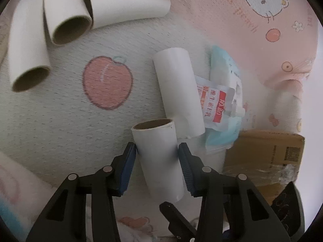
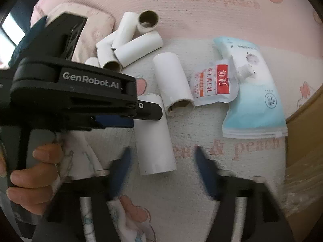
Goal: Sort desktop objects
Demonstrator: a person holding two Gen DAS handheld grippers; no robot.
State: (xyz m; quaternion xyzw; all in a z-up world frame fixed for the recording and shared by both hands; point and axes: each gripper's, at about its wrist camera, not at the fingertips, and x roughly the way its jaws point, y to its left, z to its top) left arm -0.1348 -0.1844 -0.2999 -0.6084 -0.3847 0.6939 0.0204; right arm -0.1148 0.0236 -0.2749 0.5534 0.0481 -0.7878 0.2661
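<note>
The left gripper (image 1: 157, 151) pinches a cardboard tube (image 1: 159, 157) beside the pouches (image 1: 220, 102), likely bound for the tube pile (image 1: 66, 14), while the right gripper (image 2: 161, 173) hovers spread wide, holding nothing.

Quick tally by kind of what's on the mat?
Cardboard tubes: 8 (the pile overlaps, so this may be one off)
Pouches: 2
Cardboard box: 1
Total: 11

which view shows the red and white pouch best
The right wrist view: the red and white pouch lies uncovered, label readable, overlapping the blue pouch. In the left wrist view a paper tube hides part of it.
</note>
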